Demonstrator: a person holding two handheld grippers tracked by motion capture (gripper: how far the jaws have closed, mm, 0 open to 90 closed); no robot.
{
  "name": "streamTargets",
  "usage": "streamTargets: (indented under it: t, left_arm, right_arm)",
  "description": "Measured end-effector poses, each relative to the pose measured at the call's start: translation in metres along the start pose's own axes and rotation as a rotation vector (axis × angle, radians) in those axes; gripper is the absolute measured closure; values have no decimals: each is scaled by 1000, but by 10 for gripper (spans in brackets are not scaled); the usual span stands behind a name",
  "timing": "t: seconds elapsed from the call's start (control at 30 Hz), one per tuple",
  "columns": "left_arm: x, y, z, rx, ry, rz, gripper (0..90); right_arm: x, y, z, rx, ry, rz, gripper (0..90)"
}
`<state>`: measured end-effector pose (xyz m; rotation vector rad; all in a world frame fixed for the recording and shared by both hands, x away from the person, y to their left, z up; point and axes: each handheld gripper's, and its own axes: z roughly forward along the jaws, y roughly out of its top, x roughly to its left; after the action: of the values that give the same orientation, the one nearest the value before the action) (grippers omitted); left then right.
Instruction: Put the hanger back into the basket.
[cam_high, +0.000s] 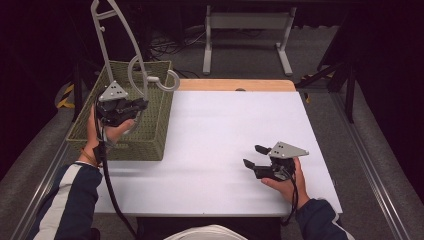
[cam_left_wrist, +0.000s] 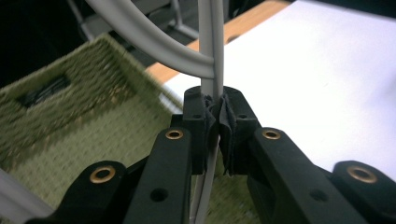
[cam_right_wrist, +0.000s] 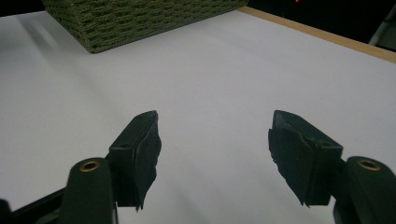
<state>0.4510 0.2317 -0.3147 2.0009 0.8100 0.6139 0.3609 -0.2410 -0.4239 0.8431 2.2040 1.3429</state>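
Two grippers noted: my left gripper (cam_high: 134, 106) is clamped on the grey hanger (cam_high: 116, 35) above the green basket (cam_high: 156, 131) at the table's (cam_high: 220, 130) left edge; right gripper (cam_high: 255, 156), jaws apart, over open surface near-right.

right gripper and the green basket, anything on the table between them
Nothing: the stretch of white table between the open right gripper and the green basket is bare in the high view, and the right gripper view agrees, with plain white past its fingers.
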Motion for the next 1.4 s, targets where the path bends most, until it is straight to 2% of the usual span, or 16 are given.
streamTargets:
  t: [0.1, 0.2, 0.37, 0.5, 0.63, 0.77, 0.83, 1.0, 1.1, 1.13, 1.2, 1.4]
  left_arm:
    - [9, -9, 1, 30, 16, -10, 821]
    - [15, -16, 2, 66, 36, 2, 821]
    - [23, -25, 1, 119, 51, 8, 821]
    - [29, -37, 2, 169, 60, -5, 820]
    - [34, -47, 0, 190, 65, -10, 820]
    - [36, -56, -1, 210, 85, -15, 820]
    - [37, -60, 0, 230, 94, -15, 819]
    - [35, -65, 1, 260, 114, -11, 818]
    - [35, -68, 0, 270, 133, -16, 817]
    - [34, -69, 0, 267, 151, -31, 815]
    - [32, -69, -2, 268, 175, -31, 814]
    - [33, -71, -4, 235, 186, -46, 818]
  right_arm:
    - [0, 0, 0, 2, 4, 0, 338]
    - [0, 0, 1, 3, 4, -2, 337]
    - [1, 0, 1, 6, 15, 1, 334]
    - [3, 1, 2, 10, 20, -5, 333]
    - [3, 0, 3, 19, 22, -4, 331]
    - [3, 0, 4, 21, 27, 0, 331]
    - [3, -1, 5, 17, 49, 16, 327]
    - [2, -1, 5, 19, 49, 26, 326]
    - [2, -1, 6, 24, 50, 30, 325]
    - [3, -1, 6, 25, 50, 29, 325]
    - [3, -1, 5, 7, 69, 49, 325]
    - [4, 1, 5, 5, 75, 50, 323]
